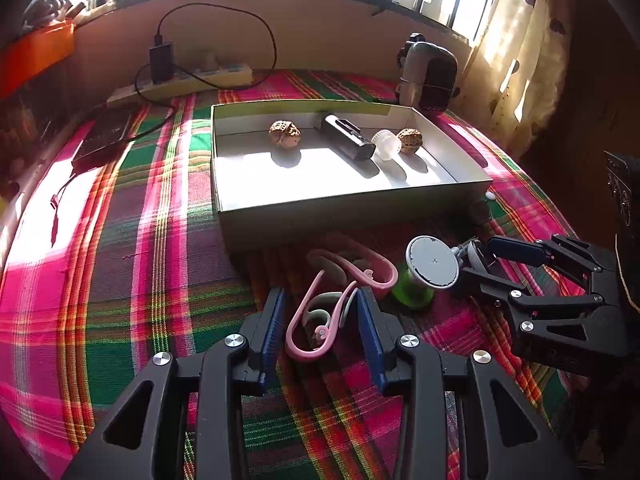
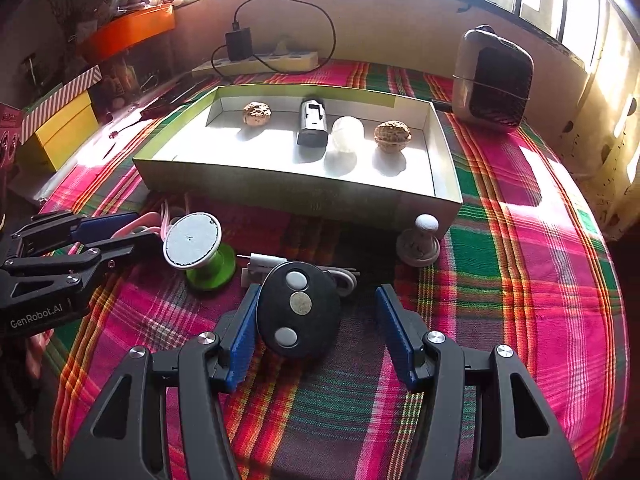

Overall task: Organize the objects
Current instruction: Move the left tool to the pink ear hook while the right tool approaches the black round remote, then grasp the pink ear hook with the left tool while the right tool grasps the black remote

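Observation:
In the left wrist view my left gripper point(image 1: 320, 300) is low over the plaid cloth, its blue pads closed against both sides of a pink ear-hook earphone point(image 1: 306, 340). A second pink earphone point(image 1: 360, 270) lies just beyond. In the right wrist view my right gripper point(image 2: 319, 292) stands open around a black oval fob point(image 2: 298, 312) with three buttons. The left pad touches the fob and the right pad stands clear of it. A shallow white box point(image 1: 352, 204) ahead holds two walnuts point(image 2: 256, 114), a black device point(image 2: 311, 122) and a clear cap point(image 2: 347, 132).
A green spool with a pale disc top point(image 2: 194, 246) stands between the grippers. A white cable plug point(image 2: 264, 264) and a white knob point(image 2: 418, 246) lie by the box's front wall. At the back are a power strip point(image 2: 256, 62), a black-fronted appliance point(image 2: 496, 80) and a dark slab point(image 1: 102, 140).

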